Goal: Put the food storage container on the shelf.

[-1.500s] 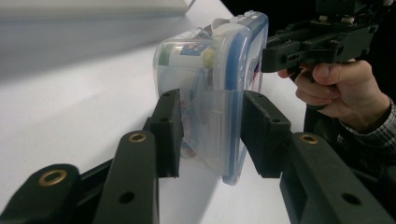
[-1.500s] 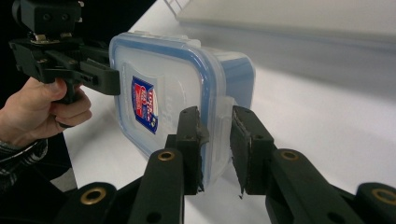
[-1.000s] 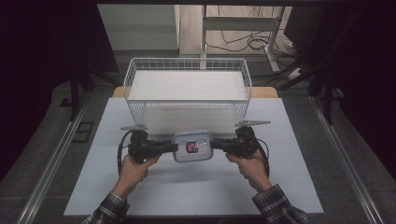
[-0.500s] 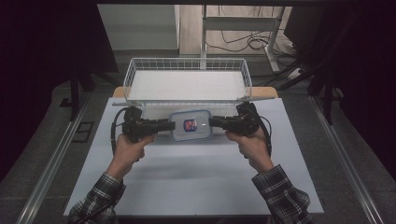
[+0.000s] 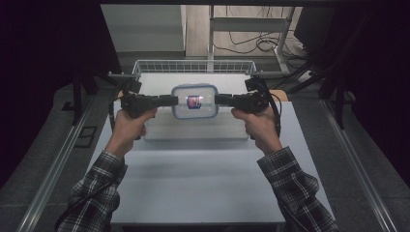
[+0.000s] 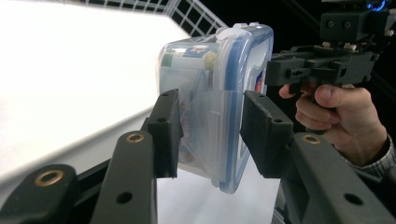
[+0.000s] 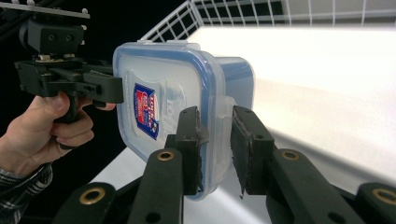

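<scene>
A person lifts a lidded plastic box (image 5: 195, 101) between two handheld grippers, carrying it out over a white wire basket (image 5: 145, 65) at the far end of the table (image 5: 203, 188). The left gripper (image 5: 170, 100) and right gripper (image 5: 220, 100) each clamp a side latch of the box, jaws closed on the lid edge from opposite ends, as both gripper views confirm. A second ago the box sat low, near the table in front of the basket; half a second ago it had risen to the basket's near wall; now it hangs level above the basket's white floor, clear of the rim. By that progress, the box looks about ready to be lowered inside, provided both grips hold evenly.
</scene>
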A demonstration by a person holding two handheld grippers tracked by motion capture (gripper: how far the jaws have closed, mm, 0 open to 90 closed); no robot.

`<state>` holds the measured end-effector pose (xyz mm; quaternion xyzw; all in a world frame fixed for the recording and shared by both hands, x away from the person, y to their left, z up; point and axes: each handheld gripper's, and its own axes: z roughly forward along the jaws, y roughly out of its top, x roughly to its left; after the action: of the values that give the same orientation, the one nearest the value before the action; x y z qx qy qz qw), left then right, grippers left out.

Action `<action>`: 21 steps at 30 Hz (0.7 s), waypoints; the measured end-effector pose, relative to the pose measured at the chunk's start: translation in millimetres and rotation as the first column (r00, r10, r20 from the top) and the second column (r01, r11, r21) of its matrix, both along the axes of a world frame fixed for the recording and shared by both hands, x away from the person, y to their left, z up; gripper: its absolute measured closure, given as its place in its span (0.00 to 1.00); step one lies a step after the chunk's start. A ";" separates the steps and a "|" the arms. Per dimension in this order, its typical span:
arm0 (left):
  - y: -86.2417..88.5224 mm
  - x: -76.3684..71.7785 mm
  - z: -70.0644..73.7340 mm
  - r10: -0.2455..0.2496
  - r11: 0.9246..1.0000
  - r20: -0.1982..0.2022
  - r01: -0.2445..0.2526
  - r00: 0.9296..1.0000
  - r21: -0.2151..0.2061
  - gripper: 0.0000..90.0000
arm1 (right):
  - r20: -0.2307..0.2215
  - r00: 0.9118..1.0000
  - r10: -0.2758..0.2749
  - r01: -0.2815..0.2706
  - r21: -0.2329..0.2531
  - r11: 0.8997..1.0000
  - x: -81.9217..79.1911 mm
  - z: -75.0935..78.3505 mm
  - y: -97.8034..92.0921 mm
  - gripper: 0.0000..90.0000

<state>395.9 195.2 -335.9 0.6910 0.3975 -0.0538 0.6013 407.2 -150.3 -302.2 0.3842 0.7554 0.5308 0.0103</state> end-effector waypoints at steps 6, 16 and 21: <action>4.3 25.1 4.2 0.006 1.000 -0.015 -0.006 1.000 -0.022 0.65 | 0.003 0.999 -0.033 0.033 -0.003 0.999 19.2 11.1 6.9 0.81; -0.3 52.1 -7.6 0.025 1.000 -0.040 -0.024 0.999 0.010 0.65 | -0.035 0.996 -0.081 0.080 -0.013 0.997 49.0 -3.4 8.8 0.79; -3.1 56.9 -6.9 0.064 0.997 -0.027 -0.062 0.998 0.056 0.61 | -0.035 0.995 -0.092 0.092 0.004 0.996 54.1 -9.5 8.7 0.77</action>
<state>452.8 192.1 -342.7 0.6936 0.4290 -0.0338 0.5777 461.3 -141.6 -311.8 0.4278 0.7353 0.5252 0.0207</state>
